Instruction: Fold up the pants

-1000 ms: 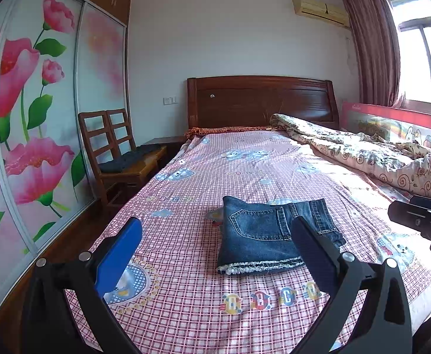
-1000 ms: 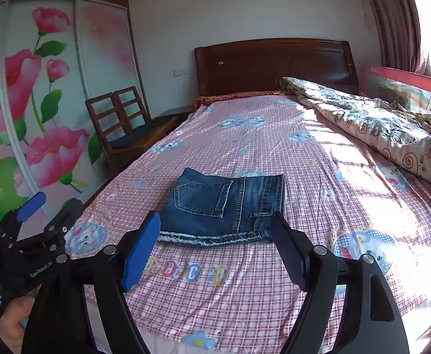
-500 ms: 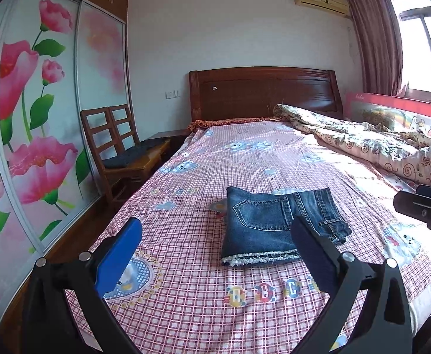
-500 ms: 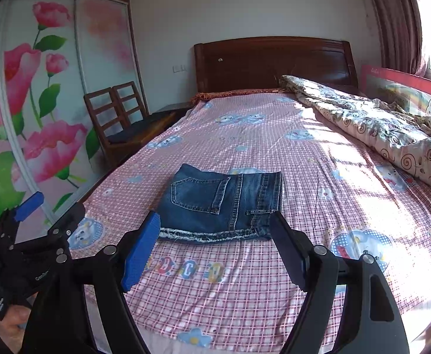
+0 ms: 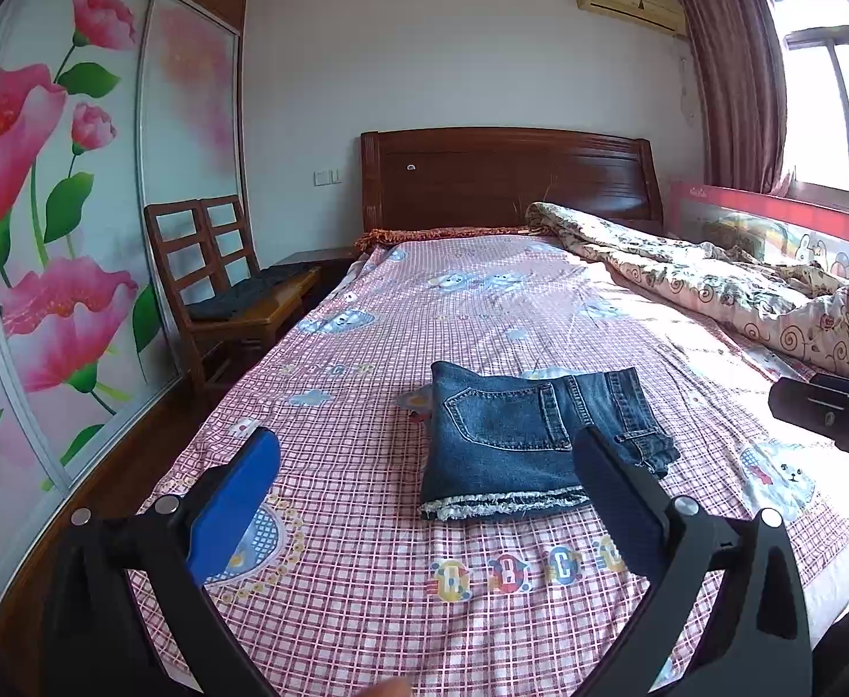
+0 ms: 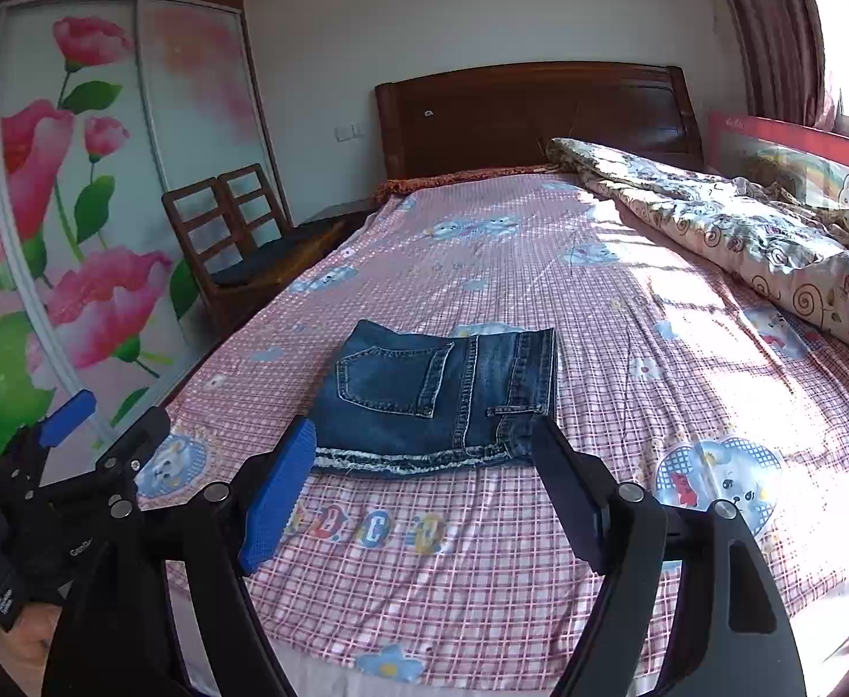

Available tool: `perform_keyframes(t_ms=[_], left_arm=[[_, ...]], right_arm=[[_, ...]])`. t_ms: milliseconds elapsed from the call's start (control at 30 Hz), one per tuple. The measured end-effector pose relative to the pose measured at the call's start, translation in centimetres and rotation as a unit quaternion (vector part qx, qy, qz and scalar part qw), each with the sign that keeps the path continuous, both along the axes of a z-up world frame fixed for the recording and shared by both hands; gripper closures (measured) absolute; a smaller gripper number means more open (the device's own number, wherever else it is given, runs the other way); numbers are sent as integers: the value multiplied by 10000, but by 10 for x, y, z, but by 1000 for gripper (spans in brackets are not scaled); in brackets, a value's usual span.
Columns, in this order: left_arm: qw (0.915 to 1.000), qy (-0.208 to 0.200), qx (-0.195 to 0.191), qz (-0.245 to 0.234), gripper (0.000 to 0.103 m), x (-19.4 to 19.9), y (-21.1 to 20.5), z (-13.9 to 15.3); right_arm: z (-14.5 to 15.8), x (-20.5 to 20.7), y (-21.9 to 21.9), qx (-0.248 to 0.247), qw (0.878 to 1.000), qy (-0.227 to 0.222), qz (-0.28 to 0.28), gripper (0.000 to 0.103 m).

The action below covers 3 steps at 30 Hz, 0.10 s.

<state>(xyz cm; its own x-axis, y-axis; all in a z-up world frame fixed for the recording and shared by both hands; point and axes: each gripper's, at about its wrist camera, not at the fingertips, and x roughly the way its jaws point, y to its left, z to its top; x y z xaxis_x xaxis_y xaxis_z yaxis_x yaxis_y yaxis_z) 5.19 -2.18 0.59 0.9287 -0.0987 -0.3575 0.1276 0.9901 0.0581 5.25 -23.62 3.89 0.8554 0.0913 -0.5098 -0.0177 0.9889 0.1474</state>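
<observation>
I see the folded pants [image 5: 532,441] on the bed [image 5: 366,552], just beyond my two spread, empty tools: left tool [image 5: 424,464], right tool [image 6: 424,447].

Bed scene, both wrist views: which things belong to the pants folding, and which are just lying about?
Part of the job:
- folded denim pants, lying flat on the bed sheet
- left gripper, open, holding nothing
- right gripper, open, holding nothing

Just lying about:
- crumpled quilt along the window side
- wooden chairs beside the bed
- headboard
- flowered wardrobe doors
</observation>
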Motion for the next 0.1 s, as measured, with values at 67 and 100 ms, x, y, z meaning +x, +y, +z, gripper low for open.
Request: perform_keyframes(t_ms=[67,100], left_arm=[[9999,38,-37,-114,2,1,0,0],[9998,87,-65,-172,2,2,0,-1]], right_arm=[[-1,0,-1,22,10000,4,2,27],[-2,0,-1,26,10000,11,6,27]])
